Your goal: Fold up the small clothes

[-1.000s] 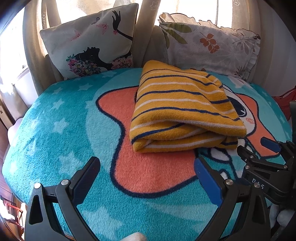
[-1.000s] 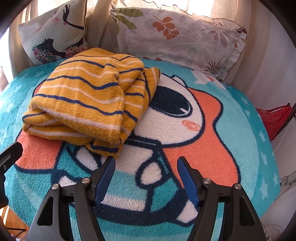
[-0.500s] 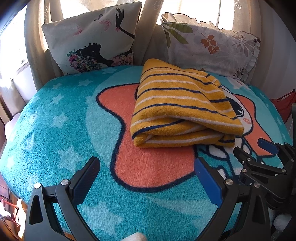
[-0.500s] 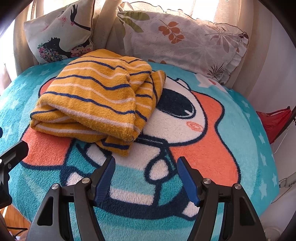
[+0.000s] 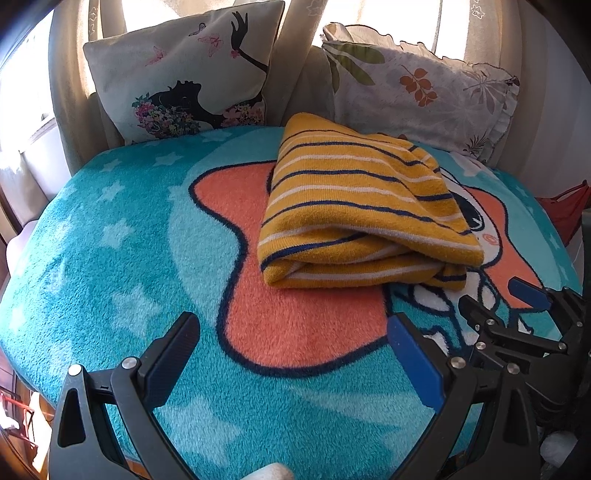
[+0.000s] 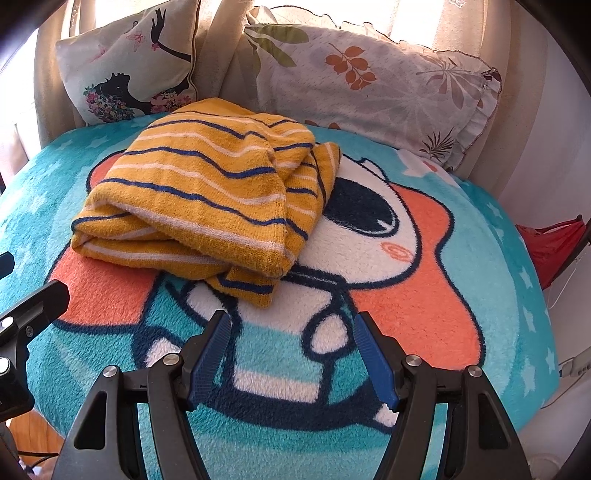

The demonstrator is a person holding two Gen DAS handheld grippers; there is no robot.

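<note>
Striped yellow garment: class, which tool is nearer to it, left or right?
Right. The right tool hangs just short of the striped yellow garment, by its near corner; the left tool sits farther back.

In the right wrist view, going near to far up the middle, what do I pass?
right gripper → cartoon blanket → folded yellow striped garment → leaf-print pillow → curtain

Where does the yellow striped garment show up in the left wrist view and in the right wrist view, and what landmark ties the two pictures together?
Left wrist view: the yellow striped garment lies folded right of centre, beyond the open left gripper.
Right wrist view: the garment lies left of centre, beyond and left of the open right gripper.
Shared landmark: the leaf-print pillow directly behind the garment in both views.
</note>
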